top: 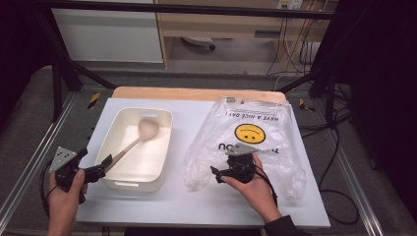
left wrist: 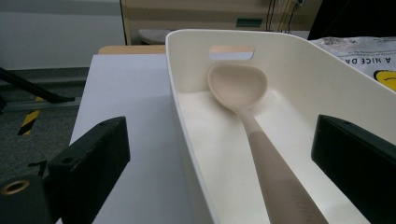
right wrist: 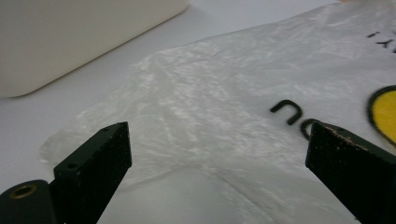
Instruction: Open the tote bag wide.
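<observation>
Nearest me, the person's two hands came in over the front edge of the white-topped table point(top: 196, 206), each holding a black two-jaw claw. The left claw point(top: 104, 163) sat at the near left corner of the cream rectangular plastic tub point(top: 162, 147), jaws spread wide. In the left gripper view the jaws stood on either side of the tub's near rim, one outside the wall over bare table, the other inside, with the handle of the long beige ladle-like spoon point(left wrist: 261, 149) running up between them without either jaw touching it. The spoon lay slanted in the tub, handle end near the left claw, bowl point(top: 147, 129) resting towards the far wall by the cut-out handle slot.

The right claw point(top: 216, 173) hovered low over the near left part of the clear crumpled plastic bag with a yellow smiley face point(top: 255, 128), jaws also wide apart and gripping nothing. The bag's near left edge lay flat on the table ahead of the claw in the right gripper view, with the tub's side wall beyond it.

A strip of bare table ran between tub and bag, and more lay free along the front edge. Farther back, the table's wooden far edge point(top: 196, 92) showed past the white sheet, then grey floor.
</observation>
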A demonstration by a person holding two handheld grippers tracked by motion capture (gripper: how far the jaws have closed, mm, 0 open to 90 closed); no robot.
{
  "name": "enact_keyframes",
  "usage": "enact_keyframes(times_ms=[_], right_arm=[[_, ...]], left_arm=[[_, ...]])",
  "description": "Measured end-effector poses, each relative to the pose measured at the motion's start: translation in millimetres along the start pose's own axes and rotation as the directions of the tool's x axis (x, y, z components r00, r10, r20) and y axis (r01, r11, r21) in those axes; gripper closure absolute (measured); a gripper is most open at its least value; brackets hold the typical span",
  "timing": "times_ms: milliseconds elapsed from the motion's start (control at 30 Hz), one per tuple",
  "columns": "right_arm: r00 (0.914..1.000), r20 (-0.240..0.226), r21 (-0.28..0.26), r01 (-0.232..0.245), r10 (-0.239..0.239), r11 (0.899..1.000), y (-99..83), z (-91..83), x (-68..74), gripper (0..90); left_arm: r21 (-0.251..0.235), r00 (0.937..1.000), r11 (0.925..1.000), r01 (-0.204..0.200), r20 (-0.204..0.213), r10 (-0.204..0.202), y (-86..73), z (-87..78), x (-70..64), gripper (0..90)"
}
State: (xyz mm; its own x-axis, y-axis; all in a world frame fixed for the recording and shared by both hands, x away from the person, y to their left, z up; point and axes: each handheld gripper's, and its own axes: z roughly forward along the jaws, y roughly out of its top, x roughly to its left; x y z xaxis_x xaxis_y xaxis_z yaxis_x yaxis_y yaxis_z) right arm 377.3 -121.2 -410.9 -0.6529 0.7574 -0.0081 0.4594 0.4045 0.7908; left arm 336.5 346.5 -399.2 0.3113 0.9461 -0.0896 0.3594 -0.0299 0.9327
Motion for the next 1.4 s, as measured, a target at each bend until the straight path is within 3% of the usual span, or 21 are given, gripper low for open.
enact_keyframes(times_ms=[300, 433, 733, 1033, 1400], right_arm=[[0.9939, -0.084, 0.023, 0.074, -0.071, 0.997, 4.0, 16.0, 34.0, 8.7], [0.9898, -0.120, 0.028, 0.081, -0.077, 0.996, 5.3, 23.3, 45.6, 8.8], [0.9787, -0.163, 0.048, 0.134, -0.124, 0.990, 5.1, 40.1, 66.4, 8.2], [0.9732, -0.173, 0.099, 0.170, -0.151, 0.980, -2.8, 51.4, 74.2, 10.2], [0.9768, -0.170, 0.143, 0.155, -0.130, 0.978, -9.4, 56.1, 69.1, 25.7]], left_arm=[[0.003, 1.0000, 1.0000, 0.000, 0.003, 0.000, 0.0, 0.0, 0.6, 4.0], [0.002, 1.0000, 1.0000, 0.000, 0.001, 0.000, 0.0, 0.0, 0.5, 4.0], [-0.004, 1.0000, 1.0000, 0.006, 0.002, -0.006, 0.0, -0.4, 0.9, 4.0], [-0.011, 1.0000, 0.9999, 0.009, 0.000, -0.009, 0.5, -1.4, 1.4, 4.0], [-0.032, 0.9998, 0.9993, 0.021, -0.005, -0.021, 1.9, -5.5, 6.1, 3.9]])
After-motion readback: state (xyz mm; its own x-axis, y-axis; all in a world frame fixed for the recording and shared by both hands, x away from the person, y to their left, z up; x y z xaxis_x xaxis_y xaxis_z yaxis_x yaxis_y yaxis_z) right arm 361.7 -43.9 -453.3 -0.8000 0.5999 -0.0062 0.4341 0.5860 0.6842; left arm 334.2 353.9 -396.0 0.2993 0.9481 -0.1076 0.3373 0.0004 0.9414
